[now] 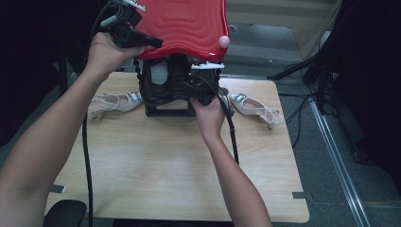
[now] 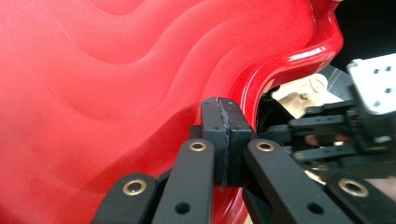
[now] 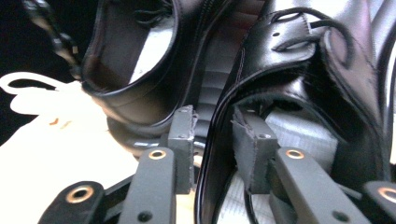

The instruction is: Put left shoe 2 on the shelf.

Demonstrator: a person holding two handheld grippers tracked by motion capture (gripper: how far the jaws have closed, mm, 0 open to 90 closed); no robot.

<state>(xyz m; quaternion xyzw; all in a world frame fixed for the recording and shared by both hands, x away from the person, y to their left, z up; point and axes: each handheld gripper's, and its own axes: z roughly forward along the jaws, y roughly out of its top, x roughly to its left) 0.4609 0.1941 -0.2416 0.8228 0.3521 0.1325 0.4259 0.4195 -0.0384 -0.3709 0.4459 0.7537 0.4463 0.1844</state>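
My left gripper is clenched on the rim of the raised red lid, while my right gripper stands loose around the black shoe's edge in the box on the table.

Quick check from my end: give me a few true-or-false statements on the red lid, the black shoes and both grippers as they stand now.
1. The left gripper is closed at the edge of the red lid. True.
2. The right gripper has a black shoe's wall between its jaws. True.
3. The black shoes lie flat on the bare table, away from the lid. False: they stand under the raised lid.
4. Two white sandals, one left and one right, flank the black shoes. True.
5. The lid is blue. False: it is red.
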